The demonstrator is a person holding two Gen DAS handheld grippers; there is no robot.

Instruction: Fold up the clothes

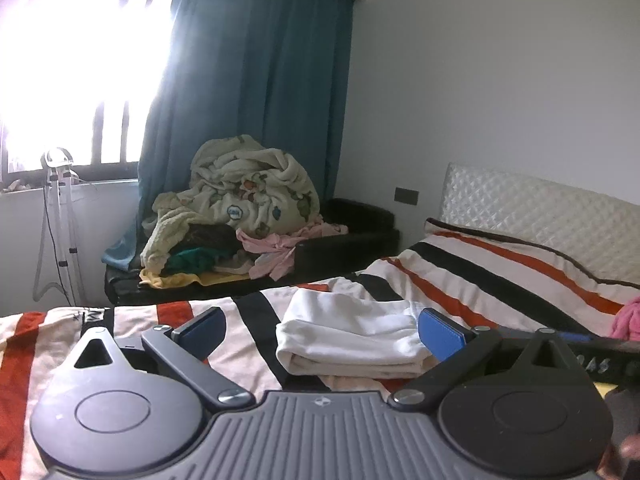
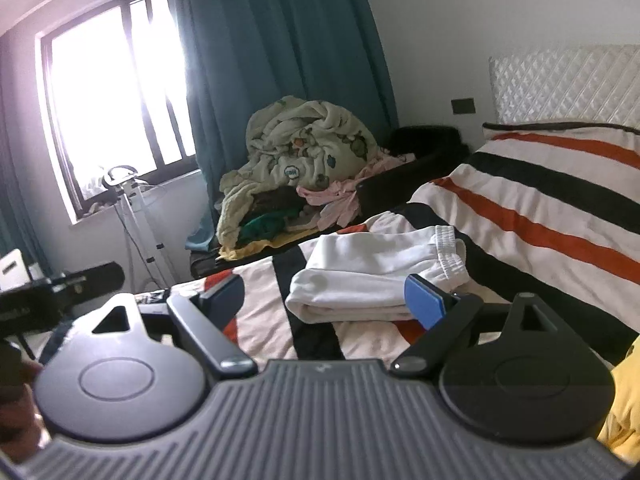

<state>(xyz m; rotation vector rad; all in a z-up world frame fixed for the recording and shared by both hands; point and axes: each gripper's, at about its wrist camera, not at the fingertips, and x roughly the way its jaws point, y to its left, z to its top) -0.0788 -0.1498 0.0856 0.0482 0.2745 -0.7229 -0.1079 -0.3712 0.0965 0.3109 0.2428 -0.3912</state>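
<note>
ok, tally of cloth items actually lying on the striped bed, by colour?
White: 1, folded white garment, elastic waistband showing
Pink: 1, pink cloth at the frame edge
Yellow: 1, yellow cloth, mostly cut off
Total: 3
The laundry pile lies off the bed, so it is not counted.

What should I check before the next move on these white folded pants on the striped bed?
1. Left gripper jaws open, empty: ok.
2. Right gripper jaws open, empty: ok.
3. White folded cotton pants lying flat on the striped red, black and cream bedspread: ok.
4. Fold edges aligned: cannot tell.
5. Next garment reachable: yellow cloth at right edge; reach cannot tell.
</note>
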